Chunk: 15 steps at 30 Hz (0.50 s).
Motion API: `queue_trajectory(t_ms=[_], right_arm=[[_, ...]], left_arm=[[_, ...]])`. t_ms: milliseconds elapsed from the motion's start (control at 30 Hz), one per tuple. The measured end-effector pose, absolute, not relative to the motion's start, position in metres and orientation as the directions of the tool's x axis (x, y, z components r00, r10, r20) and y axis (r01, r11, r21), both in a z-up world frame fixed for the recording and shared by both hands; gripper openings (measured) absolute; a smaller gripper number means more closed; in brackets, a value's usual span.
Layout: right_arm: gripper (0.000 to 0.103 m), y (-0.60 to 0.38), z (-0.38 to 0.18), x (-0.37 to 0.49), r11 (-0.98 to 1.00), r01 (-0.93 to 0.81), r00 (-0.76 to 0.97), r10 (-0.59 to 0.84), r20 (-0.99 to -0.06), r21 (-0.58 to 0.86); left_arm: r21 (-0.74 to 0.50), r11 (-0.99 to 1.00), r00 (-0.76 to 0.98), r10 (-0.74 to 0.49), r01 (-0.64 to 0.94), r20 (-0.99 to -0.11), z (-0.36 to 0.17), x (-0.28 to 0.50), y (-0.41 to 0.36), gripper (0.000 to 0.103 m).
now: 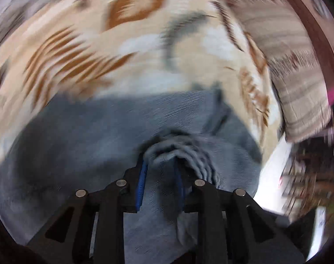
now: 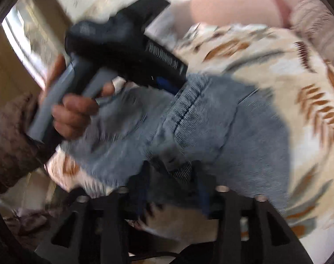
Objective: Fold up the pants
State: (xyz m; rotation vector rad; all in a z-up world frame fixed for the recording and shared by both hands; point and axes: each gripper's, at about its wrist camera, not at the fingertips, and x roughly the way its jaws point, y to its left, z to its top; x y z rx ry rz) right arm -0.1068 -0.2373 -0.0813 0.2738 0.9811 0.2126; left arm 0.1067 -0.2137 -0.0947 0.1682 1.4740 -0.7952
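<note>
leaf-printed bedding (image 1: 145, 50) in cream, rust and grey carries everything, with a striped pillow (image 1: 299, 83) by its far right edge. the left gripper (image 1: 160, 171) has its blue pads (image 1: 141, 187) pinched narrowly on a bunched fold of the grey-blue pants (image 1: 89, 136), while the right gripper (image 2: 173, 189) stands partly apart around another edge of the pants (image 2: 222, 118), and blur hides whether its pads press the cloth. the pants lie crumpled across the middle of the bedding, and the person's left hand (image 2: 72, 114), in a brown sleeve (image 2: 10, 136), grasps the left gripper's grey handle.
</note>
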Motion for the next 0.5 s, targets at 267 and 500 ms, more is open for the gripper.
queue_trajectory(t_ms=[267, 500], right_arm=[[0.071, -0.302, -0.024, -0.130, 0.896, -0.021, 0.680, 0.338, -0.651, 0.443], [0.071, -0.406, -0.059, -0.069, 0.836, 0.271, 0.624, 0.226, -0.748, 0.478]], left_arm=[[-0.525, 0.756, -0.060, -0.548, 0.390, -0.834, -0.078, 0.102, -0.146, 0.046], [-0.618, 0.720, -0.130, -0.613, 0.316, -0.780, -0.089, 0.095, -0.189, 0.062]])
